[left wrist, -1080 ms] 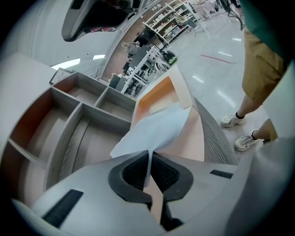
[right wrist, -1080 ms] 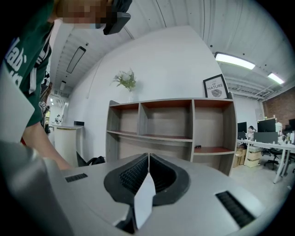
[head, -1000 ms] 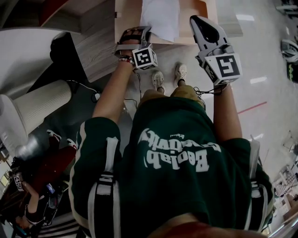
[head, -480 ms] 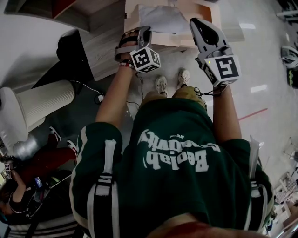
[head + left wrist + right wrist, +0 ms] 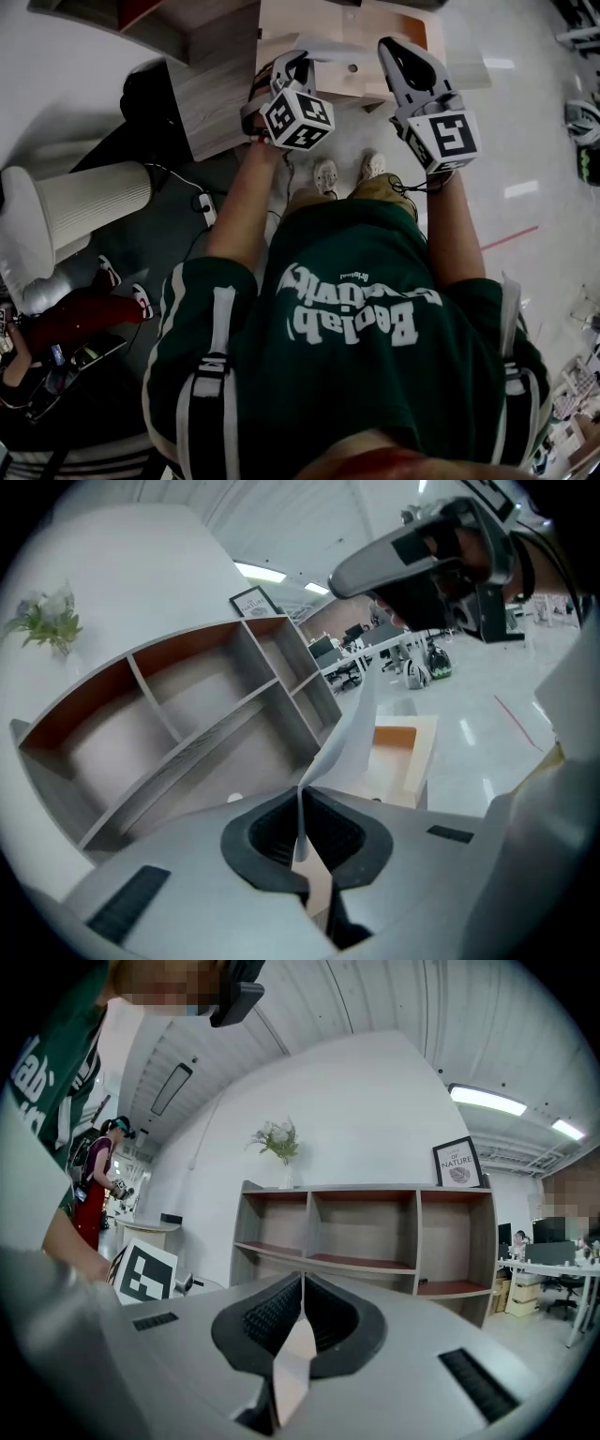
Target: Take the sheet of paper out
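Currently gripping the sheet of paper (image 5: 349,731) with the left gripper (image 5: 300,810), jaws clamped together on its bottom edge at the lower centre of the left gripper view. Rising from there up and to the right as a pale, slightly folded strip toward the middle of the frame, hanging in the air and touching no surface. Just behind it, right of centre, showing a tan open box (image 5: 405,754) with an orange inner wall, set on the glossy white floor (image 5: 487,733). Taking up the left half of that view with a wooden shelf unit (image 5: 187,719), tilted in the frame. Carrying the right gripper (image 5: 302,1290) with jaws closed on each other, pads meeting in a thin line at the lower centre of the right gripper view. Facing the same shelf unit there, upright across the middle of the frame, with a small plant (image 5: 279,1138) on top at upper centre and a framed sign (image 5: 457,1162) on top at right. Catching a marker cube (image 5: 145,1274) at lower left and a person in red (image 5: 94,1194) at the far left edge. Seen from the head view, holding both grippers near the top of the frame, left one just left of centre, right one right of centre, with the white paper between them over the box, and pale shoes (image 5: 324,175) on the floor just below.
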Available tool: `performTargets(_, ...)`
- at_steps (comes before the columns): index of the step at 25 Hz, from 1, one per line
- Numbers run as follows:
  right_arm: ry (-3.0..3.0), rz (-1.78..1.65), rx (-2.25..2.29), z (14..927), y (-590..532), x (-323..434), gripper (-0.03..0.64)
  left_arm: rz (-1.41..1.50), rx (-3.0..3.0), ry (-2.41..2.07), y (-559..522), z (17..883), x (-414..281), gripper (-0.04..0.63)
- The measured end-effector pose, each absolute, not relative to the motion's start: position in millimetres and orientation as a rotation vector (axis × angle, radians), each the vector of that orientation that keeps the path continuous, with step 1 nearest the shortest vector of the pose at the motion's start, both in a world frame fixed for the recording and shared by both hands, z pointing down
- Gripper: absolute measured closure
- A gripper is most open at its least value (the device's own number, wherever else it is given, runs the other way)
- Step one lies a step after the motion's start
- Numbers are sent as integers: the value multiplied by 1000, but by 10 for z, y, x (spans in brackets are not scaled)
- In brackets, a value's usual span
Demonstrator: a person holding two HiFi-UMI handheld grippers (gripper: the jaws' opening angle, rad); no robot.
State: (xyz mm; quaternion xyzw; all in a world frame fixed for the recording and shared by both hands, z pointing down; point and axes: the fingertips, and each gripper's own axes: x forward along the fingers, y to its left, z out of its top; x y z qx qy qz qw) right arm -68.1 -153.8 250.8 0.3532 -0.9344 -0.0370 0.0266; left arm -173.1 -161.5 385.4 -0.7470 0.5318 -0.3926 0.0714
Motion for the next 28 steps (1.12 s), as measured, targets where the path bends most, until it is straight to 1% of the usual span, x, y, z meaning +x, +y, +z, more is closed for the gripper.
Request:
performTargets(4,-2904,-137,1070,2520,-1504,-673,581,-1060,-2313,1697,-1576,3735,-1673,575)
performTargets(9,-2941,-159,1038,2392,-1495,-436,581,-939,-2323,1862,-1489,3437,-1534,575)
performTargets(22,-3018,-100,1000,2359,-1216,812,581,-697,-2328,2230,-1025,3168,-604,575)
performTargets(28,-3015,-96,993,2366,-1000,1235,581,-571,-2238,2408,-666,3014,-451,575)
